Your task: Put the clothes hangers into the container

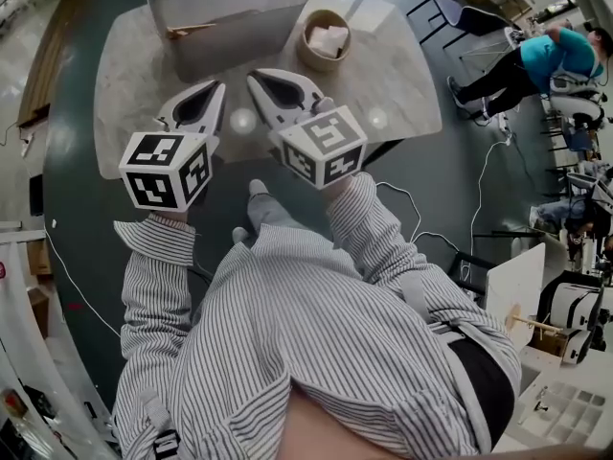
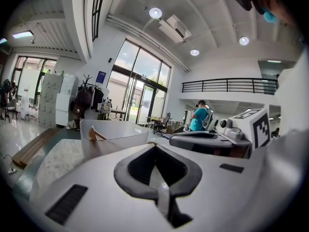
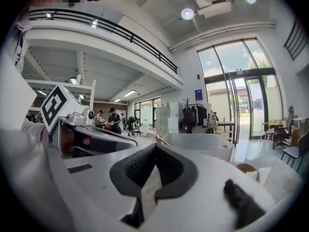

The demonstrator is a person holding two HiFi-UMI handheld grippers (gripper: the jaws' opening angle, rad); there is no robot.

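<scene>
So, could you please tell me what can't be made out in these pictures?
- Inside of the container: in the head view its frosted walls blur it. Only one end of a wooden hanger shows, so the count is unclear.
- White item in the bowl: too small to name in the head view, and partly cut off by the gripper's body in the right gripper view.
- Table under the left gripper and right gripper: covered by them in the head view. Both are shut and empty.
</scene>
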